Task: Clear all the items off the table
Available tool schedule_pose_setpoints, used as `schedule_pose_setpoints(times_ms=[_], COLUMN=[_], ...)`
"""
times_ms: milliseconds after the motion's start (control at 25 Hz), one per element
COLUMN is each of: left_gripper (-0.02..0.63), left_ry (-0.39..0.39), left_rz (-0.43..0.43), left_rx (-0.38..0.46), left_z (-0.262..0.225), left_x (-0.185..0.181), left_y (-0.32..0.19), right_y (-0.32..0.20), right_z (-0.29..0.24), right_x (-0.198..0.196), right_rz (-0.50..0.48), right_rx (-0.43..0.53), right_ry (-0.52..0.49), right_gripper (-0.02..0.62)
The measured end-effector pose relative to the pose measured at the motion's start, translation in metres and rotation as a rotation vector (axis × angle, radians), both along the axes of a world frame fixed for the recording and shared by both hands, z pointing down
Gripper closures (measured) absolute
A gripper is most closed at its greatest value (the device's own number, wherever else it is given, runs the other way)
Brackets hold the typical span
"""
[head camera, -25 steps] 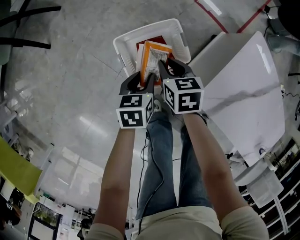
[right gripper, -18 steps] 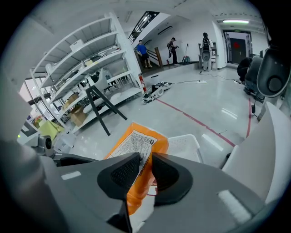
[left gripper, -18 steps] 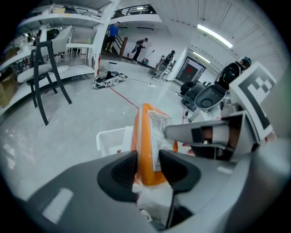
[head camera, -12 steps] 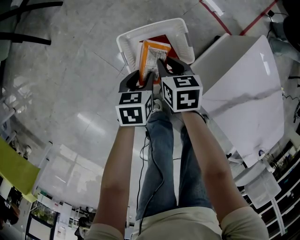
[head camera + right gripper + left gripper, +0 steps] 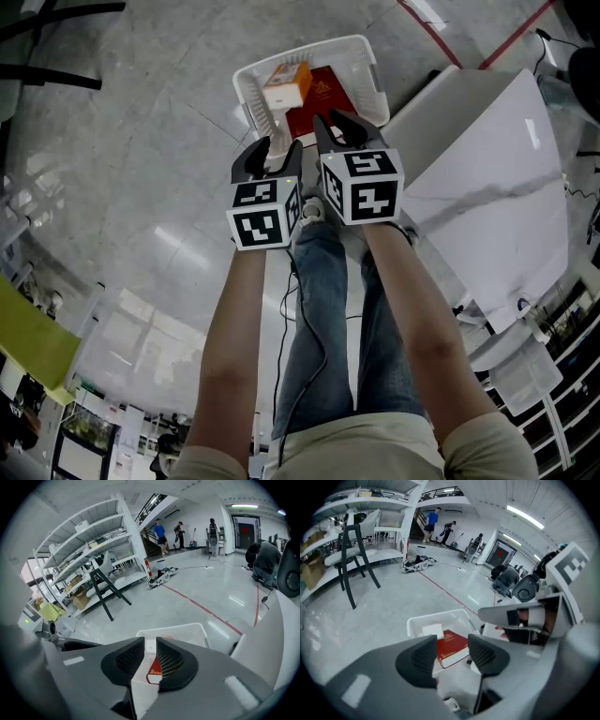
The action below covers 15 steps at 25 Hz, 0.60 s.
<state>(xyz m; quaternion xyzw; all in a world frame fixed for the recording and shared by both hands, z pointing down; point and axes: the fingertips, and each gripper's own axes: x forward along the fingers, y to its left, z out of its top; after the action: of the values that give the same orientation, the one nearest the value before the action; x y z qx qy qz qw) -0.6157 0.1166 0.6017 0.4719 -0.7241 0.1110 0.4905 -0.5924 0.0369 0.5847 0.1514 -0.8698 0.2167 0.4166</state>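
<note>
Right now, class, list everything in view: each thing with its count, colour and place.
basket: one, white, on the floor under the grippers
book: one, red, in the basket
box: one, orange and white, in the basket next to the book
table: one, white, right of the basket
chair: one, black-framed, on the floor
shelves: one rack, white, behind the chair
legs: two, in blue jeans, by the basket
left gripper: one, grey, above the basket, jaws apart and just been opening, empty
right gripper: one, grey, above the basket, jaws narrowly apart, empty
</note>
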Motion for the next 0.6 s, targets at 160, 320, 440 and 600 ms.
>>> schedule_pose_setpoints(times_ms=[160,320,440,600], left_gripper=[0.399,0.402,0.405,0.424], left_ry=[-0.002,-0.007,-0.014,-0.029], left_rz=[-0.001,0.011,0.025,0.042], left_rx=[0.006,0.016,0.024,0.042], left_z=[-0.002,-0.009,-0.016,-0.028], left_x=[0.003,0.008,0.014,0.022], left_y=[0.000,-0.004,-0.007,-0.013], right_y=[0.002,0.002,0.001,-0.002], right_z=[-0.001,-0.005,-0.009,-0.019], right_x=[0.004,0.010,0.015,0.024], right_rz=[-0.003,0.002,0.014,0.039], right_rx=[0.002,0.006,0.007,0.013], right_ry=[0.003,0.002,-0.003,-0.021], right_gripper=[0.528,0.534,0.536,0.541])
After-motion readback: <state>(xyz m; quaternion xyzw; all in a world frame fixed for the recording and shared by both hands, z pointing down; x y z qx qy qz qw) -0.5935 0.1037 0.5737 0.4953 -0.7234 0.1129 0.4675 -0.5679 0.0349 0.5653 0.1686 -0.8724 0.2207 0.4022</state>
